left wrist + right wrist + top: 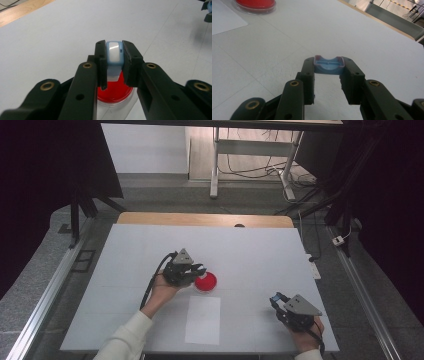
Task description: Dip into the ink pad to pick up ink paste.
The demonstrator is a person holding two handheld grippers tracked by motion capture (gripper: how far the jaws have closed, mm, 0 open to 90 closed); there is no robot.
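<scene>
Red agar dish (205,282) sits mid-frame on the table (260,250), the left gripper (114,53) clamping a pale blue-and-white piece (114,52) right above it, the right gripper (329,65) pinching a blue cap (328,65) at lower right; lowering the piece onto the dish looks next.

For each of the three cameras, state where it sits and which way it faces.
High view: fixed above the person's side, looking forward and down on the white table; both forearms, the left hand-held gripper and right hand-held gripper show.
Left gripper view: rides the left hand-held gripper, looking along its jaws, shut on a light blue piece, above the red dish.
Right gripper view: rides the right hand-held gripper, jaws shut on a blue cap, facing across the table.
Shared: all three show the red dish.
</scene>
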